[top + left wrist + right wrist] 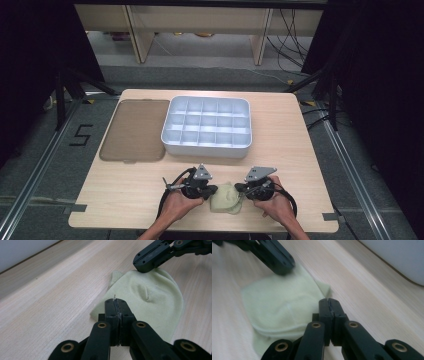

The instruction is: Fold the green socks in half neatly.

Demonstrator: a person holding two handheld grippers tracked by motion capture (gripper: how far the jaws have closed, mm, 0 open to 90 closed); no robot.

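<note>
A pale yellow-green folded cloth (pixel 225 199) lies near the table's front edge, between my two grippers. My left gripper (pixel 214 190) points at its left side and my right gripper (pixel 239 189) at its right side. In the left gripper view the cloth (pixel 150 297) spreads beyond my left gripper (pixel 116 301), whose jaws are pressed together over the cloth's near corner; the right gripper (pixel 140 265) rests its tip on the far edge. In the right gripper view my right gripper (pixel 329 301) is shut beside the cloth (pixel 279 302), and the left gripper (pixel 284 266) touches its far side.
A white tray (pixel 207 145) with several compartments stands at the table's middle back. A flat brown mat (pixel 135 130) lies to its left. Bare wood runs along both sides of my hands at the front edge.
</note>
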